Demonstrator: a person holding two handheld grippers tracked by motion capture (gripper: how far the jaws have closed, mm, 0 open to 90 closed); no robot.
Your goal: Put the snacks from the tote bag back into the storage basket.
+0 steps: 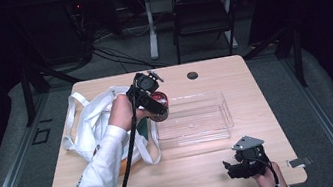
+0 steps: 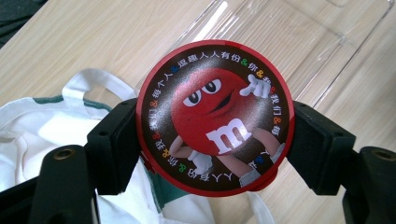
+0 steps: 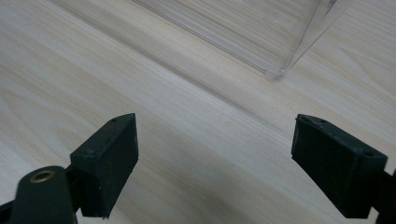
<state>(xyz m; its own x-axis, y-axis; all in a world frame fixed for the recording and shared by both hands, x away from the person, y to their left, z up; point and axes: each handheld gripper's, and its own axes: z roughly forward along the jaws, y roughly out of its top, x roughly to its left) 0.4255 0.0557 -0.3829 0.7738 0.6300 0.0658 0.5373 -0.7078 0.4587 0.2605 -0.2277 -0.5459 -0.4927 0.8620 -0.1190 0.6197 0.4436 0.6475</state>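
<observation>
One wooden table [image 1: 187,171] stands in the scene. On it lie one white cloth bag [image 1: 89,123] at the left and one clear plastic tray [image 1: 194,119] just right of centre. One round red tin [image 2: 215,116], printed with a red cartoon candy figure, sits between the bag and the tray, above the tray's left end. One small dark round disc [image 1: 192,75] rests near the far edge of the table. Two grippers are in the scene: the left gripper [image 1: 147,96] at the tin, and the right gripper [image 1: 246,162] at the near right. Beyond the table, one dark chair [image 1: 202,12] stands on the floor.
</observation>
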